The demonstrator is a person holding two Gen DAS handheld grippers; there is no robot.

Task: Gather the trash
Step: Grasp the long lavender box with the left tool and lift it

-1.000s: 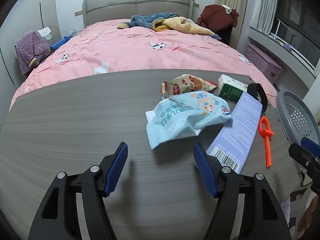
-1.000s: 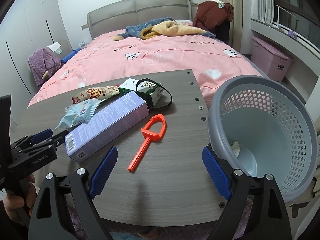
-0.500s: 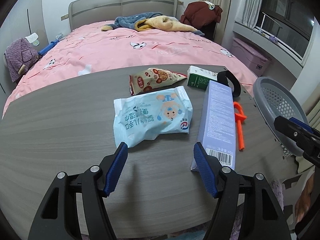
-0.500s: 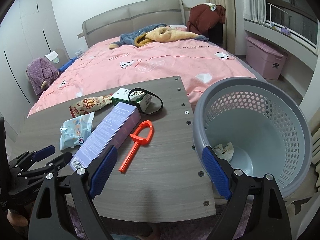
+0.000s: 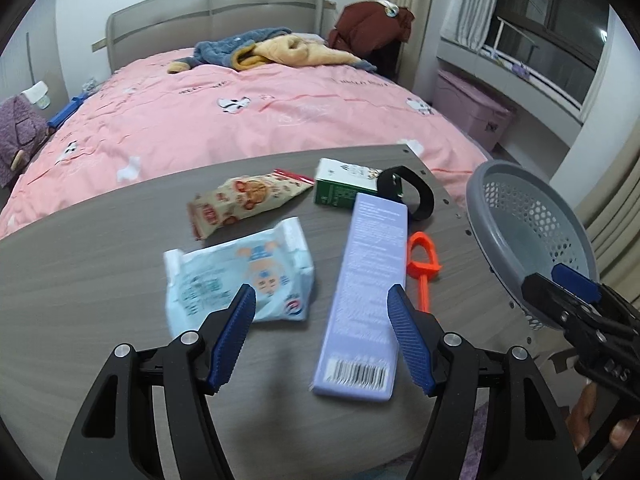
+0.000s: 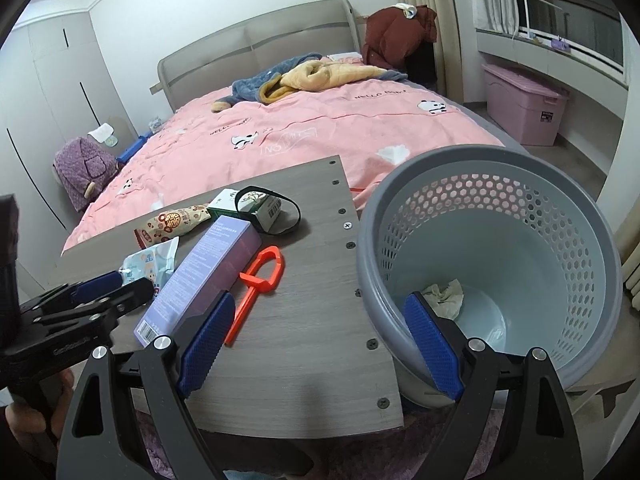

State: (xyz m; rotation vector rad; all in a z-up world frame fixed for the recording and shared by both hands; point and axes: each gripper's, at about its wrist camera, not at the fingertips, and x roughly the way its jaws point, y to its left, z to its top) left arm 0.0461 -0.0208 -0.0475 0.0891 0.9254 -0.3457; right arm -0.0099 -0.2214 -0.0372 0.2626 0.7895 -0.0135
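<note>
Left wrist view: the left gripper hangs low over the grey table, its blue pads wide apart and holding nothing. Taking the long lilac box as the marker, the pale blue snack pouch lies just to its left, the patterned snack packet beyond that to the upper left, the green carton at its far end with a black strap looped against it, and the orange plastic tool close along its right side. Further right stands the grey perforated bin, off the table edge, with one crumpled tissue inside. The right gripper hovers near the bin's rim, jaws also spread and empty.

The left gripper looks lined up between pouch and box. I'd pick one: close across the box's narrow width near the barcode end, not on a pouch corner, which would likely slip out.
</note>
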